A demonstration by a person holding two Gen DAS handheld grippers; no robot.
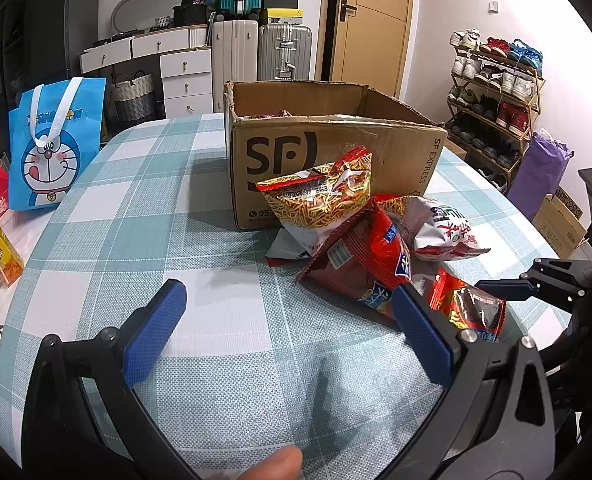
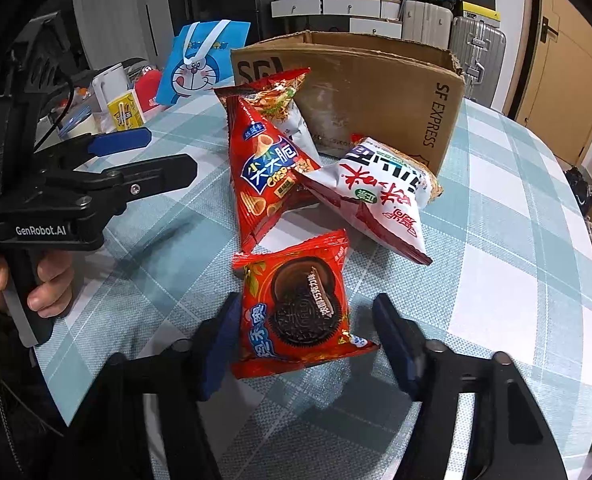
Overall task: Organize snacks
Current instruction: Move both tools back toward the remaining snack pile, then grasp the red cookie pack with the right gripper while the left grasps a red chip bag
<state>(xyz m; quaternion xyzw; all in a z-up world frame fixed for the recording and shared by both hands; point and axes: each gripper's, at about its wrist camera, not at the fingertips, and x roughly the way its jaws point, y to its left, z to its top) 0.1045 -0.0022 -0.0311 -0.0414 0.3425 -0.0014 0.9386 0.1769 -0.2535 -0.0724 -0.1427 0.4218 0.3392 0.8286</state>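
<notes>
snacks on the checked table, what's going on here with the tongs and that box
A person holds tongs in each hand, sorting snack packets beside an open SF Express cardboard box. The right tongs straddle a red Oreo packet lying on the checked tablecloth; the left pad touches its edge, the right pad stands clear, so it is not gripped yet. The left tongs hover open and empty. Three more packets lean against the box.

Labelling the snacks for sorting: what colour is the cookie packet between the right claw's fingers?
Red, with a dark chocolate cookie pictured on it; the cookie packet shows best in the right wrist view.
</notes>
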